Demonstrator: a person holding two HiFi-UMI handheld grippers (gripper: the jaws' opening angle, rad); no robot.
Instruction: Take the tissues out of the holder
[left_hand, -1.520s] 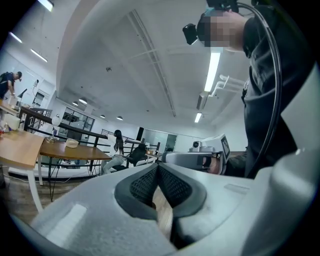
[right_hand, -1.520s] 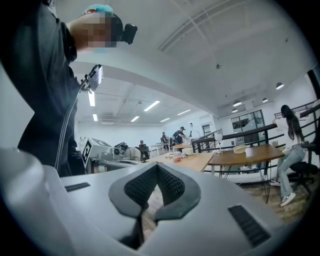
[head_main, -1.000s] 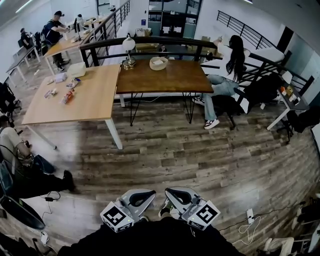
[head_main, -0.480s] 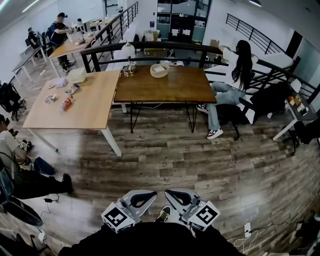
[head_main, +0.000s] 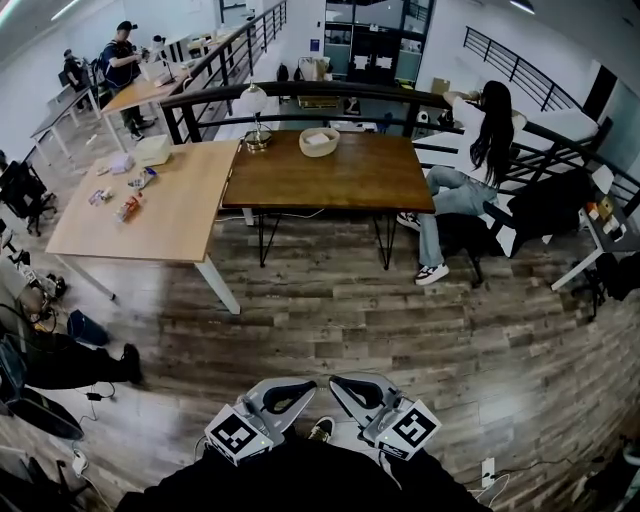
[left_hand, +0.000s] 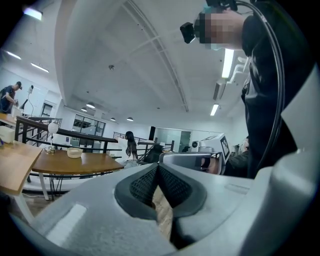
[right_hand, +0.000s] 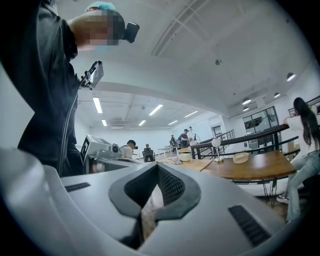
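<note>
Tissues (head_main: 319, 139) seemingly fill the round holder (head_main: 306, 149) on the dark worktop (head_main: 330, 180), far off at twelve o'clock. They look light, soft and tearable, so pinch the top fold. The left gripper (head_main: 290, 390) and right gripper (head_main: 348, 388) have their jaws clenched on nothing.

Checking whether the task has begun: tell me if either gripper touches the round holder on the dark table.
Apart. The head view shows the left gripper and right gripper by the person's body, with floor between them and the round holder.
</note>
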